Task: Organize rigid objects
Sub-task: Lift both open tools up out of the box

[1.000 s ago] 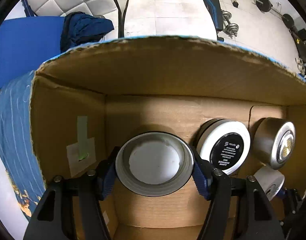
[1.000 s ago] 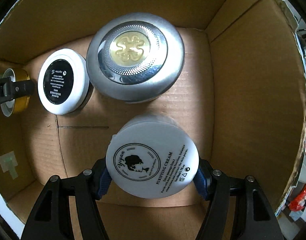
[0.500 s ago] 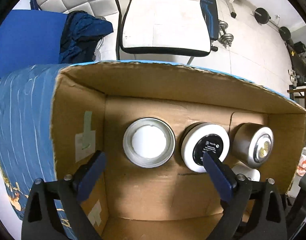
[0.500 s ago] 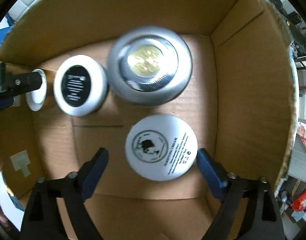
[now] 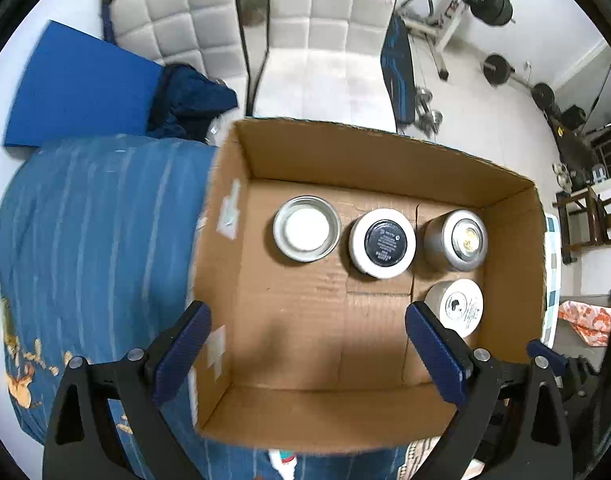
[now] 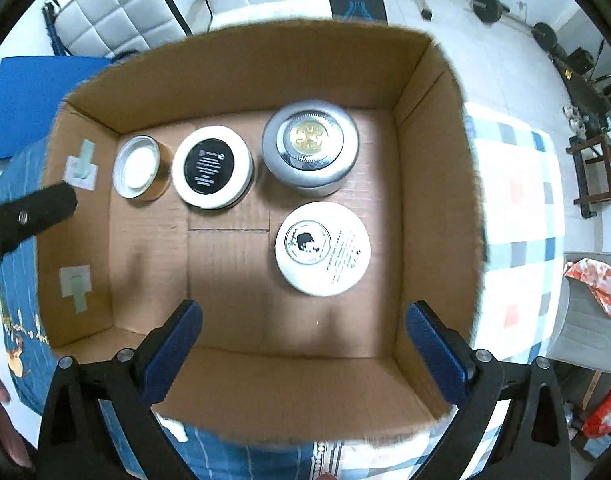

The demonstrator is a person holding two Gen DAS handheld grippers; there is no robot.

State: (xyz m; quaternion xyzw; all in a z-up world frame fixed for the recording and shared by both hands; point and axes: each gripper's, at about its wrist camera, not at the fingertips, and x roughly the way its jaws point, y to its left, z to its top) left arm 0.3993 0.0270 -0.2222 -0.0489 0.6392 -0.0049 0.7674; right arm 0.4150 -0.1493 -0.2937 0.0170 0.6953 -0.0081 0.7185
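One open cardboard box (image 6: 241, 72) holds four round cosmetic jars on its floor: along the far wall, left to right, a gold-sided jar with a white-centred lid (image 6: 137, 166), a white jar with a black label (image 6: 212, 167) and a silver jar with a gold emblem (image 6: 310, 146), plus a white purifying-cream jar (image 6: 322, 248) nearer, just in front of the silver one. Both grippers point steeply down over the box, the left gripper (image 5: 305, 354) above its left side with jaws wide apart and empty, the right gripper (image 6: 303, 346) above its right half with jaws opening and nothing between them. All four jars lie beyond the fingertips, clear of the blue pads (image 6: 173, 350).
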